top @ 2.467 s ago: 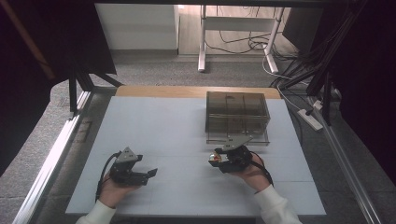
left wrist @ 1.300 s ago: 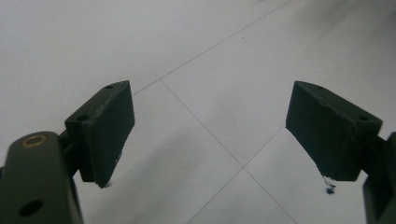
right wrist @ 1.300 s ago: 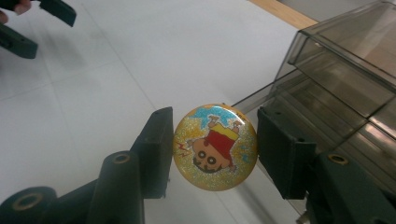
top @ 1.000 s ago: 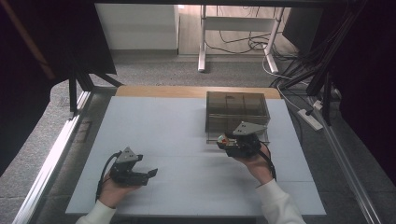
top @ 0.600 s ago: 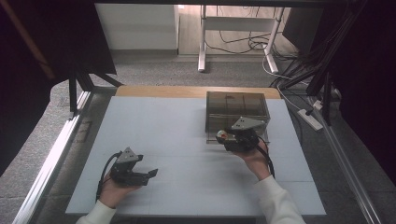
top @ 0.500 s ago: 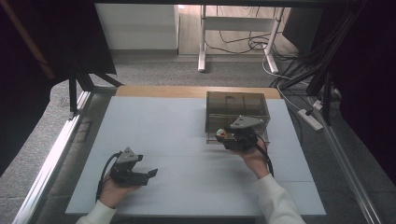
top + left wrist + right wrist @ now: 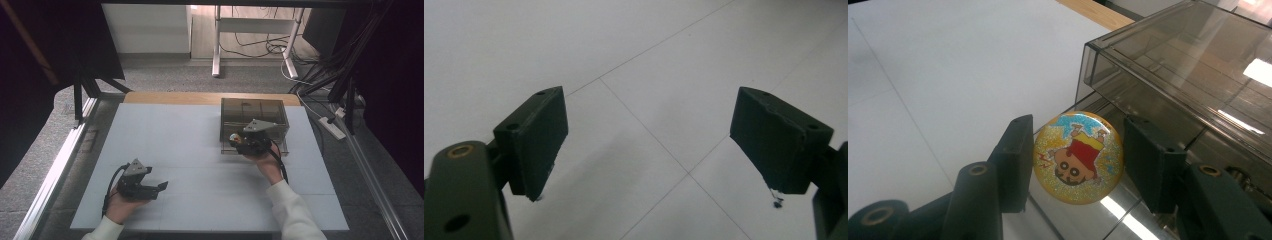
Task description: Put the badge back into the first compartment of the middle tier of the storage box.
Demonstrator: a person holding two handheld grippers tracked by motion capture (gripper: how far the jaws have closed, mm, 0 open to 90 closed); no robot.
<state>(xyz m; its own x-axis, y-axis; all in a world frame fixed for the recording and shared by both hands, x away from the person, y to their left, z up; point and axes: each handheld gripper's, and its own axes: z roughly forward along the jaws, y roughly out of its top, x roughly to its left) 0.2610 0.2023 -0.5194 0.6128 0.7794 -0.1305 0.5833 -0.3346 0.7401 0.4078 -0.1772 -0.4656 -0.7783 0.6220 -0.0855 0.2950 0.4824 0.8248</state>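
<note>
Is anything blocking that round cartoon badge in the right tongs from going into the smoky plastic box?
Nothing visible does. The badge, gripped in the right tongs, hangs just above the box's pulled-out lower tray, with no object between them.

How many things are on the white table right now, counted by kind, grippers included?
Round cartoon badge, held between the right gripper's jaws: 1
Smoked clear plastic box: 1
Grippers, the left gripper and the right gripper: 2
Total: 4
</note>
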